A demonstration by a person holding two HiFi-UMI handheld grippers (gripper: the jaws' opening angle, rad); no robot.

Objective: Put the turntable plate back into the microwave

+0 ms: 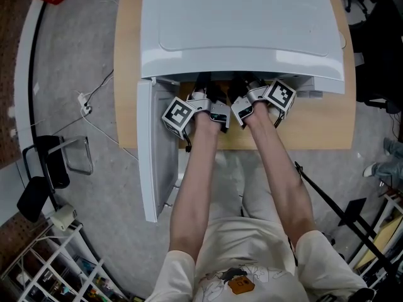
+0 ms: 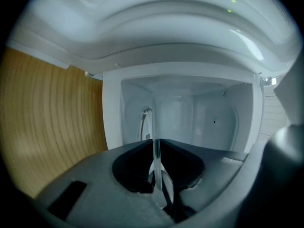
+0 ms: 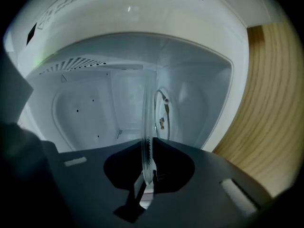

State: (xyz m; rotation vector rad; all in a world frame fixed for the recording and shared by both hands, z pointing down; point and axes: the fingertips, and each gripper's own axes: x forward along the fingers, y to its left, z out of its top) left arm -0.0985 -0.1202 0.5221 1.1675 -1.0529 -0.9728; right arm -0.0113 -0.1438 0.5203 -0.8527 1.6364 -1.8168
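Note:
A white microwave (image 1: pixel 242 30) stands on a wooden table, its door (image 1: pixel 154 150) swung open to the left. Both my grippers reach into its mouth, and their tips are hidden under its top in the head view. The clear glass turntable plate (image 2: pixel 156 158) shows edge-on between the jaws of my left gripper (image 2: pixel 156 144), which is shut on its rim. My right gripper (image 3: pixel 148 144) is shut on the plate's (image 3: pixel 147 120) other rim. The plate reaches into the white cavity (image 3: pixel 90 113). A thin ring (image 3: pixel 161 113) lies against the cavity floor beyond it.
The table (image 1: pixel 315 124) has a bare strip right of the microwave. On the floor are a black chair (image 1: pixel 44 168) at left, a white plug and cable (image 1: pixel 85 106), a white rack (image 1: pixel 56 257) at lower left and a black stand (image 1: pixel 334 206) at right.

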